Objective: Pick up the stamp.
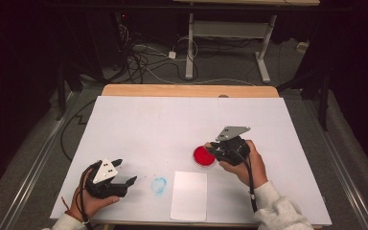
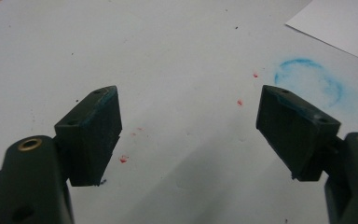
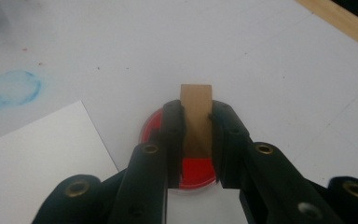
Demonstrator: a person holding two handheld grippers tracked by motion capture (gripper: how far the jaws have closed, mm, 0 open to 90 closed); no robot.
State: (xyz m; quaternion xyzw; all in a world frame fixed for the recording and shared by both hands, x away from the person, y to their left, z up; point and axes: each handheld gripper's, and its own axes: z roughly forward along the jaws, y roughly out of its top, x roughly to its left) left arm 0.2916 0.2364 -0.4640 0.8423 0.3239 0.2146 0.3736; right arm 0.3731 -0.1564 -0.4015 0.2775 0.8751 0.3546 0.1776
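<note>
My right gripper (image 3: 196,109) is shut on a flat brown wooden piece (image 3: 196,95), which stands upright between the jaws. Directly under it lies a round red ink pad (image 3: 196,171). From above, the right gripper (image 1: 214,149) sits at the pad's (image 1: 202,156) right edge; whether the piece touches the ink is hidden. My left gripper (image 1: 127,170) rests open at the front left with nothing between its jaws (image 2: 189,121); its pads carry blue smears. A blue ring-shaped ink mark (image 1: 159,185) lies just right of it on the white table cover (image 1: 172,120).
A blank white sheet of paper (image 1: 189,195) lies at the front edge, between the blue mark and the red pad. Small red specks (image 2: 123,159) dot the cover near the left gripper. The wooden table edge (image 1: 187,90) runs along the back.
</note>
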